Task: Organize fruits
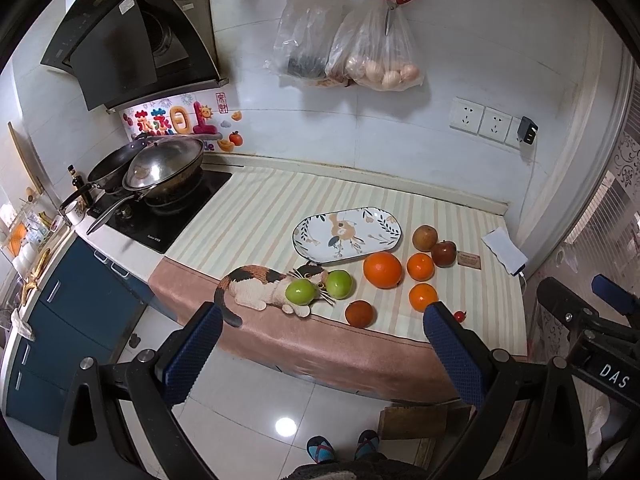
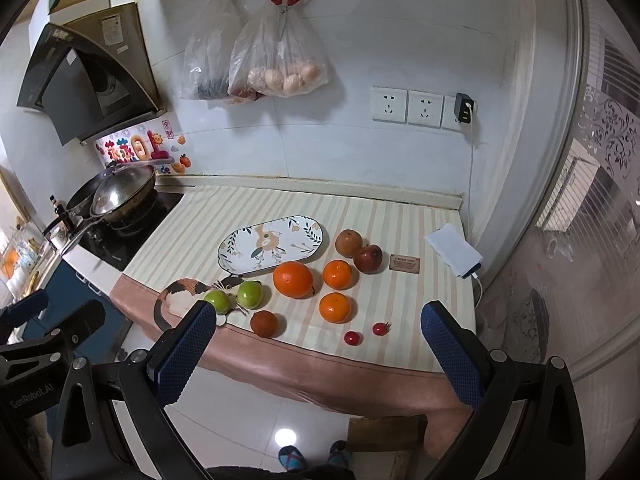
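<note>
Two views show the same striped desk (image 1: 248, 216) with fruit scattered on it. In the left wrist view, the left gripper (image 1: 324, 316) hangs over the floor in front of the desk edge, its blue fingers (image 1: 192, 356) spread wide and holding nothing. An oval patterned plate (image 1: 316, 246) lies bare at the middle of the cloth. Two green apples (image 1: 300, 292) sit on the cat picture at the front, a large orange (image 1: 382, 270) lies just right of them, and a dark red fruit (image 1: 359, 313) rests near the front edge.

In the right wrist view, the right gripper (image 2: 316, 320) is likewise spread apart and empty, short of the desk edge. Two small oranges (image 2: 336, 307) lie right of the large orange, two cherry tomatoes (image 2: 353, 337) sit at the front, and a brown pear (image 2: 349, 243) touches a red apple (image 2: 367, 258) behind. The plate is behind the large orange.
</note>
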A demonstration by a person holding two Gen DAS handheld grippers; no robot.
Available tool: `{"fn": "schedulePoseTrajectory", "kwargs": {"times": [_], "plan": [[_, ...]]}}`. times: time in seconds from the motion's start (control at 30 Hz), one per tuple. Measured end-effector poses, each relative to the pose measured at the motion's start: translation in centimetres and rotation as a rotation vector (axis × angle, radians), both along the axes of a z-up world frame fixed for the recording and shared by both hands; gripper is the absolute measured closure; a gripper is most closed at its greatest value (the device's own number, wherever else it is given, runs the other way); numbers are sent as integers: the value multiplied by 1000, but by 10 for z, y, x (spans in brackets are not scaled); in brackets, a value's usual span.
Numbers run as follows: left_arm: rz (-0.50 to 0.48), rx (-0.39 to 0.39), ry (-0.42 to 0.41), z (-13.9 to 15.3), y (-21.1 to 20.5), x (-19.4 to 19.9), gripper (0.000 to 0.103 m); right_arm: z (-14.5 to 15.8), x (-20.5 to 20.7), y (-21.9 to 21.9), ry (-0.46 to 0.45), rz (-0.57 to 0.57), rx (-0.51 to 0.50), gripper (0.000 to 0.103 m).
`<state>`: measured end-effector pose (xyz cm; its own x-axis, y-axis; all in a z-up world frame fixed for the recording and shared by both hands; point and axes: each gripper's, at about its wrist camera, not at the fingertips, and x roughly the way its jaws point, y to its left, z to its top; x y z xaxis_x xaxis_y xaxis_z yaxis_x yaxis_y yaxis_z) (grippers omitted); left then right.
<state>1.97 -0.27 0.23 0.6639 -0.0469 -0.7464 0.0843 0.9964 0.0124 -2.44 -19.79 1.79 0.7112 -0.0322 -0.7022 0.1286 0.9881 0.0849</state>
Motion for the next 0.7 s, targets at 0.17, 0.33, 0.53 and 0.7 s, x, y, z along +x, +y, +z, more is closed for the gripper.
{"fn": "schedulePoseTrajectory", "kwargs": {"times": [0.17,0.33,0.53,0.7], "plan": [[5,4,-6,-11,10,14,0,-16,9,-11,20,-49,52,0],[24,9,59,-42,16,53,0,-55,39,-33,104,-104,104,0],[46,26,210,-97,19,109,0,-124,93,-56,246,-84,200,0],[92,22,349,-147,25,157,0,-188,166,-59,358,-13,316,0]]}}
